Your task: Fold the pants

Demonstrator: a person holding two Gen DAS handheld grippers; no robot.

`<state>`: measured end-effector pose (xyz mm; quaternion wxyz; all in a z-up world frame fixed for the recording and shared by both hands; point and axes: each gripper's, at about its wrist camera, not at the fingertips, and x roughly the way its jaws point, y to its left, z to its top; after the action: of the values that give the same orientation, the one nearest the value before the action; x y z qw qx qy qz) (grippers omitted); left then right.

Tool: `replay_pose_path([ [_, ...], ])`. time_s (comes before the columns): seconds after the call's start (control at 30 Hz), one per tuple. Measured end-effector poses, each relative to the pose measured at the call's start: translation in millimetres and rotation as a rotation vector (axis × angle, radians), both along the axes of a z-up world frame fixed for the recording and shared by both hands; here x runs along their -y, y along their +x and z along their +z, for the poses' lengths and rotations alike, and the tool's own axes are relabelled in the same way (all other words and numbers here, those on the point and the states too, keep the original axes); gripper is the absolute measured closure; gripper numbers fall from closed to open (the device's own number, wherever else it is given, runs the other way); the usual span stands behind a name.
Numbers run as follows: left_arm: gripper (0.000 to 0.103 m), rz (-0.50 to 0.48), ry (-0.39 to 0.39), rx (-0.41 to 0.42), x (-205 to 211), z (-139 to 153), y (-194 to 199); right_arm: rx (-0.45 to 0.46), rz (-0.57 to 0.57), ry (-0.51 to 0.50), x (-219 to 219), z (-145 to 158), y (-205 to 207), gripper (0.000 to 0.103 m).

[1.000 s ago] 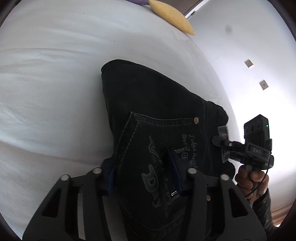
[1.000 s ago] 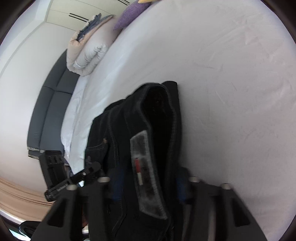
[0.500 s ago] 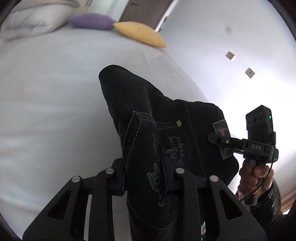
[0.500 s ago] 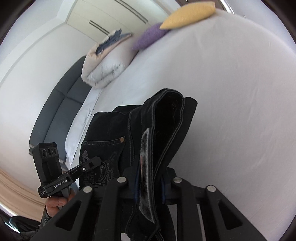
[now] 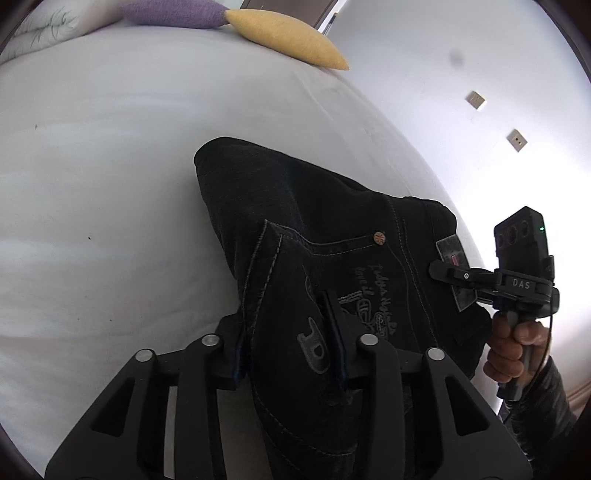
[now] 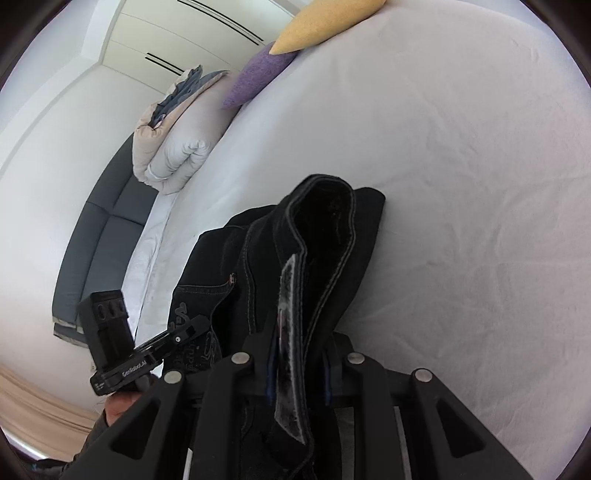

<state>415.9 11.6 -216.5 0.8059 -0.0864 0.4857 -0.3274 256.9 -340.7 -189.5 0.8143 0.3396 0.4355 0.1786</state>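
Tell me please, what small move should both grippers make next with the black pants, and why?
Probably carry the pants a little further over the bed and lay them flat. The left gripper pinches the pocket side, though its jaws are opening slightly, and the right gripper pinches the waistband, with the pants bunched between them.

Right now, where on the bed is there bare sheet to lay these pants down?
Bare white sheet runs from the black pants to the yellow pillow and purple pillow; the right wrist view shows more beside the pants. It is crowded near the left gripper and right gripper, both clamping denim.
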Motion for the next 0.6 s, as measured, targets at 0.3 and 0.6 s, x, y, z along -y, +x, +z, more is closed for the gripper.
replay_pose_path([
  [0.3,0.063,0.003,-0.062,-0.006,-12,-11,5,-0.002,0.002,0.029,4,-15,1,0.080],
  [0.6,0.036,0.025,-0.056,0.028,-23,-3,-12,0.023,-0.025,0.072,10,-12,-4,0.069],
])
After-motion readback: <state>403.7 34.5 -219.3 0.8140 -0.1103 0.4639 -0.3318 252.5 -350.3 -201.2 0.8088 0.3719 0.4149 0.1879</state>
